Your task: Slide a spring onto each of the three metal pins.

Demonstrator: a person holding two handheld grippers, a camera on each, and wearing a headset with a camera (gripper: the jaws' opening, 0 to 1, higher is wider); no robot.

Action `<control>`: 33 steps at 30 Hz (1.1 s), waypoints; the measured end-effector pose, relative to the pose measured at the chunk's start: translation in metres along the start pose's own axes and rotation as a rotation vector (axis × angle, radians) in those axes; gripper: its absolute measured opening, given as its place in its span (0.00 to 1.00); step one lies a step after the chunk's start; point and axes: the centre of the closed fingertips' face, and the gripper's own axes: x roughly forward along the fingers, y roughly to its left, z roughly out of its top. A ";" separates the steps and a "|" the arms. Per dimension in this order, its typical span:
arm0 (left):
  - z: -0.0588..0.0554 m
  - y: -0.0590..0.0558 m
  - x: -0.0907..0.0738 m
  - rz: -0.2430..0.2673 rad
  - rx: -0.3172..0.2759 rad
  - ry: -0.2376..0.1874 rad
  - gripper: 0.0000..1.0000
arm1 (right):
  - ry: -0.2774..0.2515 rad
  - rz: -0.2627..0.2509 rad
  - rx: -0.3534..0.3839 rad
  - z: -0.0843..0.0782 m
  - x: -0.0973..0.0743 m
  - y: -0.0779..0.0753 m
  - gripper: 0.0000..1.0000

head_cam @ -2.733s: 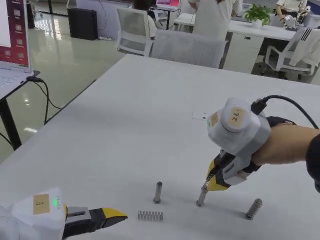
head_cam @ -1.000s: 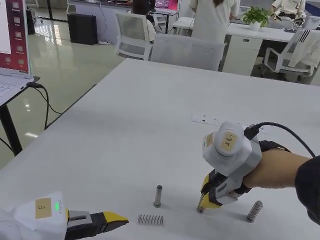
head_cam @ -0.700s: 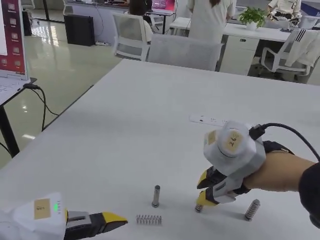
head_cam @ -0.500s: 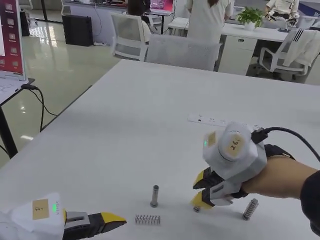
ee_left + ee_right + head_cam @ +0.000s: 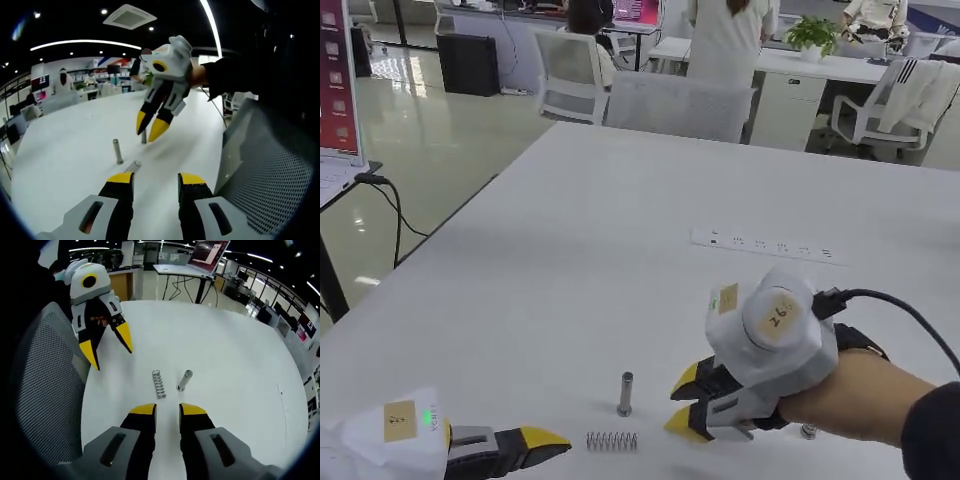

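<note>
A bare metal pin (image 5: 625, 393) (image 5: 118, 151) (image 5: 184, 380) stands upright on the white table (image 5: 620, 250). A loose spring (image 5: 612, 440) (image 5: 134, 166) (image 5: 158, 383) lies flat just in front of it. My right gripper (image 5: 685, 403) (image 5: 168, 410) hovers open and holds nothing, right of that pin, pointing at pin and spring. In the left gripper view a second pin (image 5: 144, 137) stands partly hidden behind the right gripper (image 5: 150, 126). My left gripper (image 5: 558, 440) (image 5: 156, 179) rests low at the near left, open, its tips close to the spring.
A white power strip (image 5: 767, 245) lies further back on the table. Mesh office chairs (image 5: 678, 100) stand at the far edge, another chair back (image 5: 265, 165) close beside me. A laptop desk (image 5: 335, 90) with cables is to the left.
My right gripper was shut at the top of the middle pin; it has opened, left that pin, and moved left and nearer toward the bare pin and loose spring. The left gripper stayed put.
</note>
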 end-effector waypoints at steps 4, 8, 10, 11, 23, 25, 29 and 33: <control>0.000 0.000 -0.001 0.001 0.001 0.002 0.28 | -0.029 0.003 0.019 0.005 0.009 0.006 0.15; 0.000 0.001 -0.001 0.001 0.001 0.005 0.28 | -0.046 -0.002 0.022 0.009 0.018 0.010 0.15; 0.000 0.000 0.000 0.001 0.002 0.005 0.28 | -0.050 -0.009 0.032 0.008 0.024 0.010 0.15; 0.000 0.000 0.000 0.000 0.002 0.005 0.28 | -0.054 -0.010 0.039 0.008 0.027 0.010 0.14; -0.002 0.000 -0.001 0.001 0.002 0.013 0.27 | -0.034 -0.001 0.057 0.005 0.047 0.009 0.13; -0.002 0.000 -0.001 0.001 0.003 0.015 0.27 | -0.019 0.008 0.050 0.004 0.051 0.010 0.13; -0.003 0.000 -0.002 0.002 0.004 0.017 0.27 | -0.006 0.016 0.048 0.002 0.056 0.009 0.13; -0.004 0.001 -0.003 0.003 0.003 0.019 0.27 | 0.015 0.026 0.046 -0.002 0.059 0.010 0.13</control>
